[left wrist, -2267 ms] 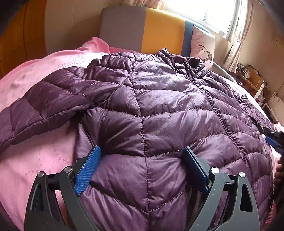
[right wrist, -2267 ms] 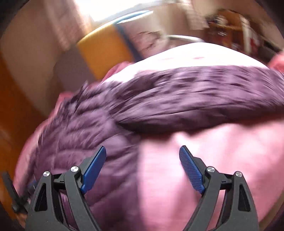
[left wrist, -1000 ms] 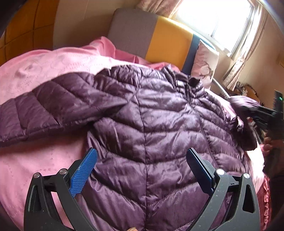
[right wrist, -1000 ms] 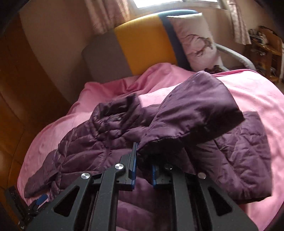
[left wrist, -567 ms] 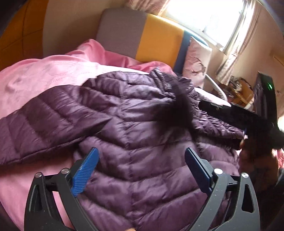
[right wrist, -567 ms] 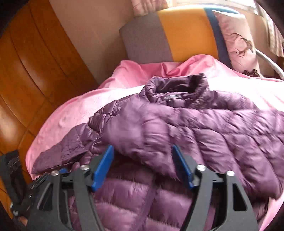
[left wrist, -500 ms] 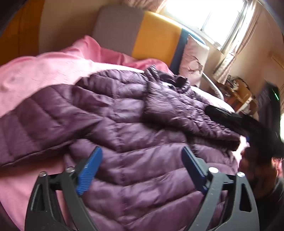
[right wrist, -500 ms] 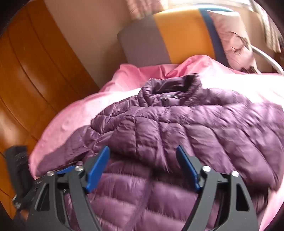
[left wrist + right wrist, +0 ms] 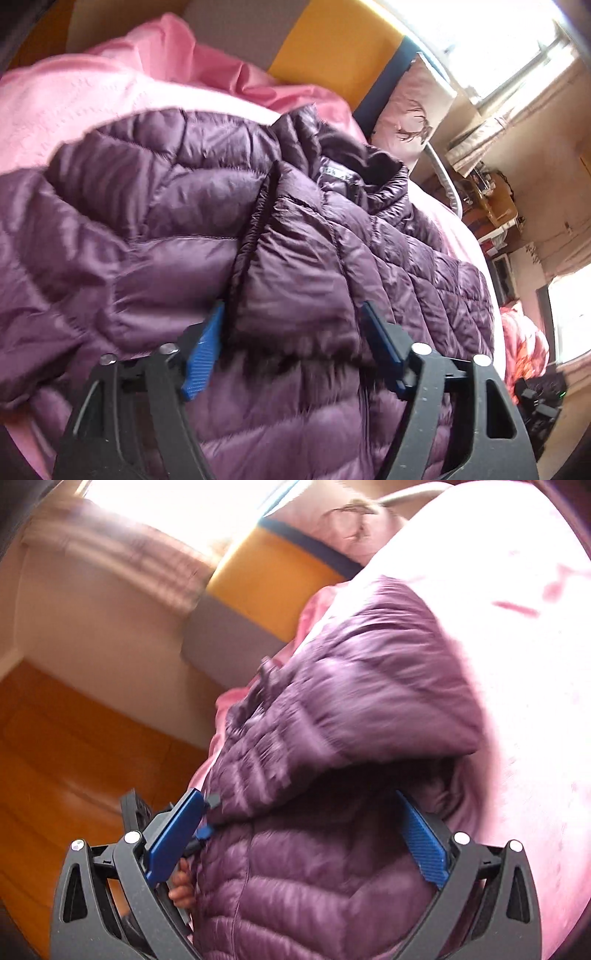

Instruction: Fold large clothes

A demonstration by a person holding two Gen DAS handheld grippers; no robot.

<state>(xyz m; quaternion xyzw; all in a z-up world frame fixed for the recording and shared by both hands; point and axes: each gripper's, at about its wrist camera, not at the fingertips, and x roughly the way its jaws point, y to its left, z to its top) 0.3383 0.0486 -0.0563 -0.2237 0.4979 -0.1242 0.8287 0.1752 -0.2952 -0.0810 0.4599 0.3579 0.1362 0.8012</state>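
Quilted purple down jacket lay spread on pink bedspread. One sleeve was folded across its front, w/ the sleeve's cuff end sitting btwn the left tongs; jaws apart, not clamped. Right tongs were wide open too, straddling the jacket body, gripping nothing. Right view blurred.

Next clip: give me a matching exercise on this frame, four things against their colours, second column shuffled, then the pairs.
Things:
1. puffer jacket
2. bedspread
3. gripper finger pads
4. middle headboard panel

Colours:
A. blue
B. yellow
C. purple
D. pink

Pairs: 1-C, 2-D, 3-A, 4-B
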